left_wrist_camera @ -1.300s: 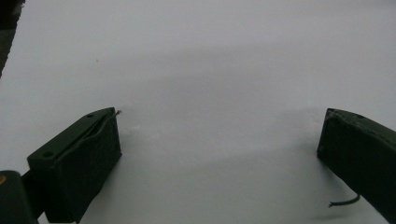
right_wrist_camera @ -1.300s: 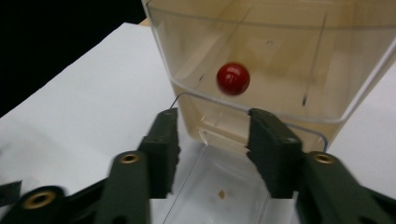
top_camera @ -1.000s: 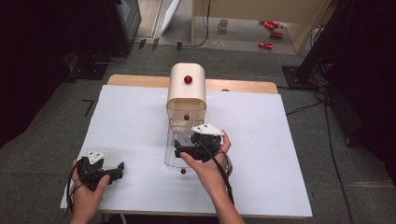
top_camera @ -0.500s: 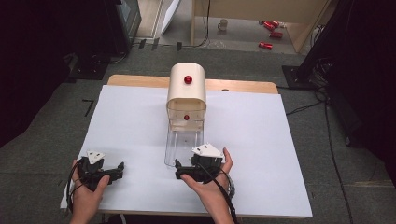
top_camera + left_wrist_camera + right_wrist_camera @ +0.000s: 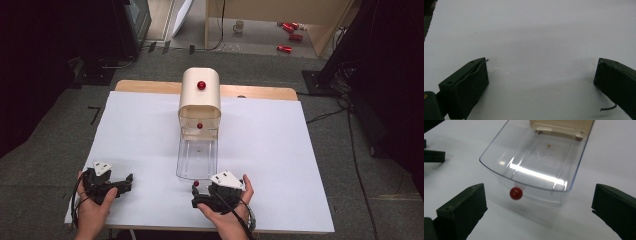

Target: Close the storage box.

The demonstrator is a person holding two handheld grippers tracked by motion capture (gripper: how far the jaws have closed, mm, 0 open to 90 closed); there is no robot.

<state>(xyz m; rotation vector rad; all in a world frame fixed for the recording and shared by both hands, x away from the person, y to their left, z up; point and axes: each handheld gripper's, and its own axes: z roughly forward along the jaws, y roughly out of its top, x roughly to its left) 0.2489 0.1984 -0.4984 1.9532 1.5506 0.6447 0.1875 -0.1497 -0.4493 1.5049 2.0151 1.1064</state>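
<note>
A clear drawer [image 5: 197, 159] juts from a cream box [image 5: 200, 97] on the white table [image 5: 280, 150]; nearer, the right gripper [image 5: 196, 194] and left gripper [image 5: 129, 182] rest with jaws apart. Red cans [image 5: 285, 48] litter the floor beyond.

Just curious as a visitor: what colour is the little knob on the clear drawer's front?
Red: the knob shows best in the right gripper view.

Glossy clear plastic drawer [image 5: 534, 167] with shiny red knob [image 5: 516, 193] on matt white table [image 5: 125, 135].
</note>
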